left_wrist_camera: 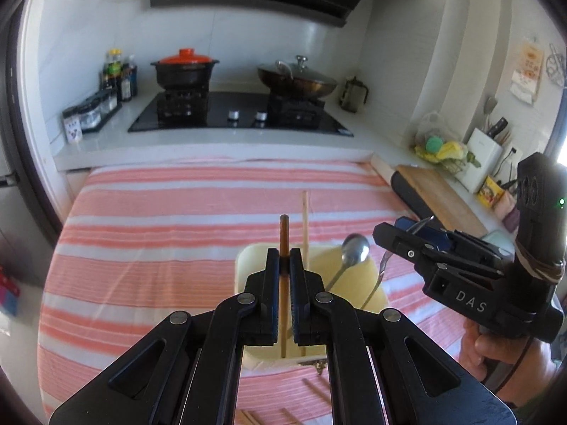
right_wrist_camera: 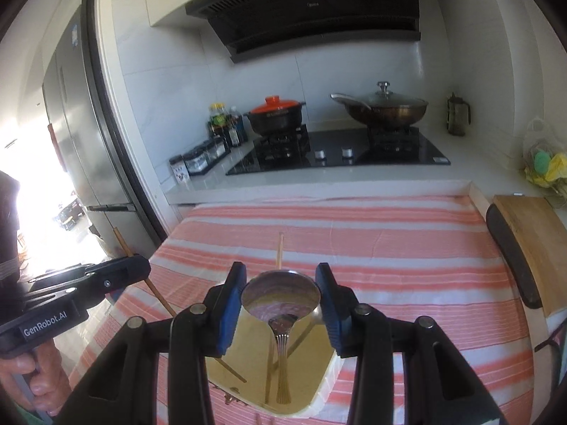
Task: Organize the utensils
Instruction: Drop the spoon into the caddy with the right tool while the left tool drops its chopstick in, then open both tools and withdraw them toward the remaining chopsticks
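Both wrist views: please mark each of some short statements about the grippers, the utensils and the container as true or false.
1. The left gripper is shut on a dark chopstick. True.
2. The right gripper holds a fork. False: it holds a spoon.
3. A second spoon leans in the cream container. True.
4. The pot lid on the stove is green. False: it is orange-red.

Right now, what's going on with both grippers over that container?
Both are loading the cream container on the striped cloth. The left gripper is shut on a dark chopstick, its lower end inside the container. The right gripper holds a metal spoon between its blue fingers above the opening. A second spoon and a pale chopstick already stand inside.
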A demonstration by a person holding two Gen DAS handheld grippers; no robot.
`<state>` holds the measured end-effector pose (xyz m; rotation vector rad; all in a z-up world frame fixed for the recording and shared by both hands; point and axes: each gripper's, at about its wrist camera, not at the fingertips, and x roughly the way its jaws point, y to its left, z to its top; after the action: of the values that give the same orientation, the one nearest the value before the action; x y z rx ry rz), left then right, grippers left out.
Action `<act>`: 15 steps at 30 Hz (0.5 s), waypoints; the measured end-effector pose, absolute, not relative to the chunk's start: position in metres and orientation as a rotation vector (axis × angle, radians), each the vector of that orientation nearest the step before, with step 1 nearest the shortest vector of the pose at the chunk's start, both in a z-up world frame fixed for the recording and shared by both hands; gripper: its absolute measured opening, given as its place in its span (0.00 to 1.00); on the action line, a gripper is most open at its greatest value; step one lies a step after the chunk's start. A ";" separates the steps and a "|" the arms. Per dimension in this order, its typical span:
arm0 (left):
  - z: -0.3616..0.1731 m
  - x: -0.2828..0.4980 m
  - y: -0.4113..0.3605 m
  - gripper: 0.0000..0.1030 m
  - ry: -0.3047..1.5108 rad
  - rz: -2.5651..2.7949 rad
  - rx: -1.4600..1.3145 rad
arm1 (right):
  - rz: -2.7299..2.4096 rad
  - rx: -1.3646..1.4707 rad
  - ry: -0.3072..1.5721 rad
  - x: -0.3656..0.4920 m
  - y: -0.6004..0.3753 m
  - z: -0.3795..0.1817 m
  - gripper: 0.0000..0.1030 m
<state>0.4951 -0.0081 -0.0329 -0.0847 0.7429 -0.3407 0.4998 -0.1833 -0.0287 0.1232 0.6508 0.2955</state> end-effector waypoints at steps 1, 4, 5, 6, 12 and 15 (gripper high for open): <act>-0.039 0.498 -0.011 0.04 0.762 -0.336 -0.076 | 0.292 0.124 0.676 0.505 -0.183 -0.035 0.40; -0.048 0.501 -0.014 0.13 0.787 -0.299 -0.044 | 0.291 0.128 0.737 0.520 -0.181 -0.050 0.41; -0.049 0.500 -0.012 0.19 0.800 -0.291 -0.043 | 0.287 0.131 0.747 0.523 -0.181 -0.052 0.42; -0.048 0.496 -0.007 0.32 0.808 -0.285 -0.052 | 0.281 0.137 0.752 0.523 -0.182 -0.050 0.42; -0.035 0.432 0.041 0.65 0.798 -0.252 -0.006 | 0.324 0.177 0.682 0.470 -0.212 -0.009 0.43; -0.052 0.375 0.069 0.72 0.838 -0.247 0.040 | 0.342 0.125 0.681 0.412 -0.229 -0.007 0.48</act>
<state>0.3751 0.0693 -0.0517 0.0403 0.8381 -0.2469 0.4119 -0.2291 -0.0075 0.1251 0.6805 0.3417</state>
